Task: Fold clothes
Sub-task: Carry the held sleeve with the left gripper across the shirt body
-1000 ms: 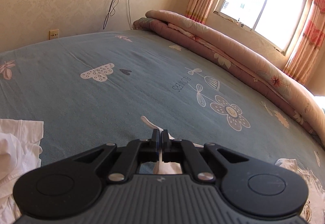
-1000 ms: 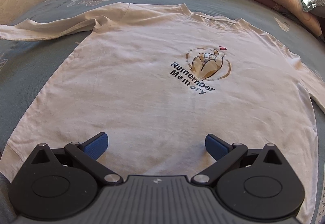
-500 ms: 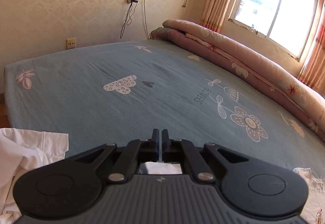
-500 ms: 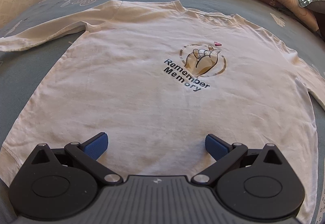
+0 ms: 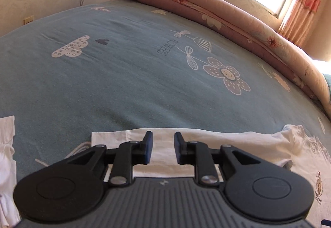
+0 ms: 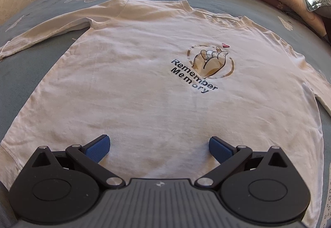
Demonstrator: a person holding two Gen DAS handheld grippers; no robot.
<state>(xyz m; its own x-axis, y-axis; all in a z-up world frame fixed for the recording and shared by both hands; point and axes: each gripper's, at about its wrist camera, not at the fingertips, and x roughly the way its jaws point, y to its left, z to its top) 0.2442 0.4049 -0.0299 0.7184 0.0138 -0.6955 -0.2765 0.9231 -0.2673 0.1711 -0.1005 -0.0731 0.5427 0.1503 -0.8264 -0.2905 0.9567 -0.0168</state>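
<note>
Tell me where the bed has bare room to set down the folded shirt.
Widest free patch: the blue-green floral bedsheet between the white long-sleeved shirt, its sleeve under the left gripper, and the rolled pink quilt by the window. The shirt fills the near middle under the right gripper; crumpled white cloth crowds the left edge.

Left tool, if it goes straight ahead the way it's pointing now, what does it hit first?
Most likely the white sleeve lying flat just ahead of the left tool, whose jaws stand open. Beyond it is only bare blue bedsheet. Depth is hard to judge, so it may skim over the sleeve.
</note>
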